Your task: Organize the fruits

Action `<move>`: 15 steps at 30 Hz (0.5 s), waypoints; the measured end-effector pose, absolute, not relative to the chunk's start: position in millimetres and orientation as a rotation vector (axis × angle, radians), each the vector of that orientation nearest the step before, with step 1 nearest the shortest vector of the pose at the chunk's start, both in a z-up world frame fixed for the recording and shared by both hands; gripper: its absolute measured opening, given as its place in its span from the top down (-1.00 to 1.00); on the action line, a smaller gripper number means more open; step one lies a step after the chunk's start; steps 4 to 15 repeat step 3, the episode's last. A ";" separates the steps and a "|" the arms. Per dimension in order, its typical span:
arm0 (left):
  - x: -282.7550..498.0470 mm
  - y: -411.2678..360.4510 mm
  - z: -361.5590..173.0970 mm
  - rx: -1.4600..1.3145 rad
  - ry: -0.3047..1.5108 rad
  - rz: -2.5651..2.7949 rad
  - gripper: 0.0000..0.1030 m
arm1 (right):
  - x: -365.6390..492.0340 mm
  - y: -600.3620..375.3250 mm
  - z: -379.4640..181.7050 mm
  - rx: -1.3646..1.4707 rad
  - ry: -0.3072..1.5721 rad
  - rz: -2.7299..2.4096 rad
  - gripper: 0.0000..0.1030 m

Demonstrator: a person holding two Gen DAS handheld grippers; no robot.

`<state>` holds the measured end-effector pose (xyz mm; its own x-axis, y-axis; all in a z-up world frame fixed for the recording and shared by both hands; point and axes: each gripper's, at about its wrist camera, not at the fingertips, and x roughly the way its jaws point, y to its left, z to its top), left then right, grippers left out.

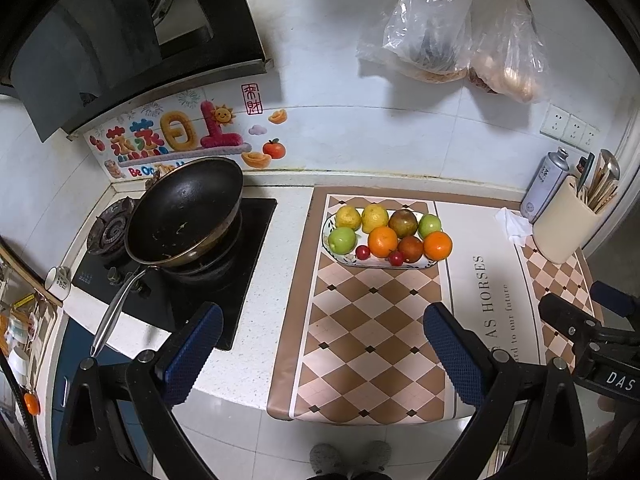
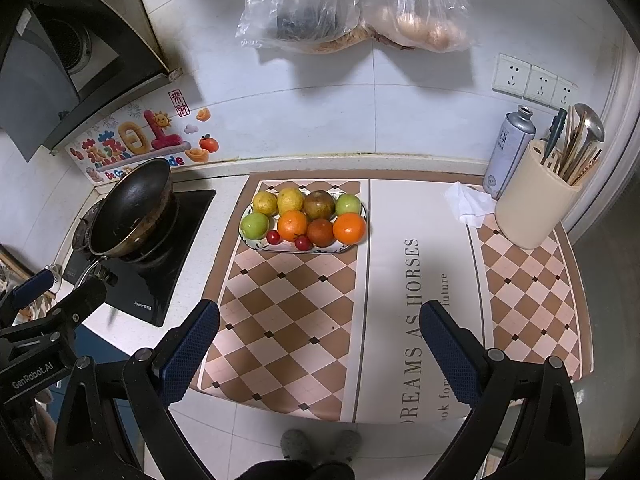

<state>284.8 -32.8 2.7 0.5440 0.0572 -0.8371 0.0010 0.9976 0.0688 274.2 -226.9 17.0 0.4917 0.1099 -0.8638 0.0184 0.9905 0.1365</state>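
Fruit sits piled on an oval plate (image 1: 420, 267) near the back edge of the worktop (image 1: 276, 240), on the checked mat (image 1: 360, 340). The back row has two yellow fruits (image 1: 347, 216), a brown one (image 1: 403, 223) and a small green apple (image 1: 429, 225). In front you can see a bigger green apple (image 1: 342, 240), two oranges (image 1: 383, 241), a dark red fruit (image 1: 410, 249) and two little red cherries (image 1: 363, 252).

Your left gripper (image 1: 322, 354) hangs over the front edge of the worktop, its fingers spread wide with nothing between them. Your right gripper (image 2: 318, 354) hangs beside it over the mat's front edge, fingers wide apart too and holding nothing. Both are well apart from the plate.

A black pan (image 1: 186, 210) sits on the stove (image 1: 224, 280) at the left end of the worktop. A cream cup of spoons and chopsticks (image 2: 534, 204) stands at the back right corner, with a grey can (image 2: 508, 152) and a white tissue (image 2: 470, 204) just beside it
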 end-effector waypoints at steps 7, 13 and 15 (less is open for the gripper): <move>284.2 -33.2 2.1 0.061 0.996 0.028 -1.00 | 274.3 -227.2 17.1 0.134 1.055 0.055 -0.98; 284.2 -33.2 2.1 0.061 0.996 0.028 -1.00 | 274.3 -227.2 17.1 0.134 1.055 0.055 -0.98; 284.2 -33.2 2.1 0.061 0.996 0.028 -1.00 | 274.3 -227.2 17.1 0.134 1.055 0.055 -0.98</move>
